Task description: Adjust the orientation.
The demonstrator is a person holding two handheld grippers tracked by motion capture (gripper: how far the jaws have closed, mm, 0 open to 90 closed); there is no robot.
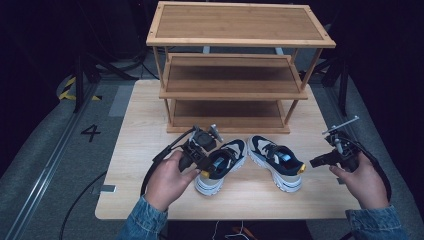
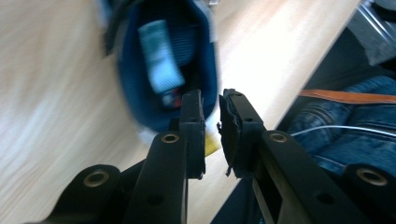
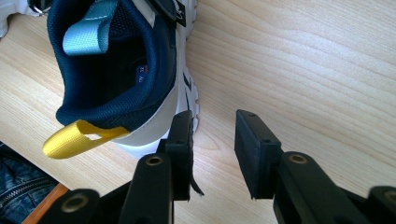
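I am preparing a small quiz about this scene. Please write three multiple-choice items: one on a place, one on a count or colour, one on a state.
1. Where do the two shoes stand?
A. on the rack's top shelf
B. on the table in front of the rack
C. on the floor

2. What colour is the heel loop of the right shoe?
A. yellow
B. red
C. green

3. How are the jaws of the right tool?
A. shut on the shoe
B. shut on nothing
C. open, nothing between them

Answers:
1 B: left shoe and right shoe rest on the table before the rack.
2 A: the heel loop is yellow.
3 C: the right tool shows bare wood between its pads.
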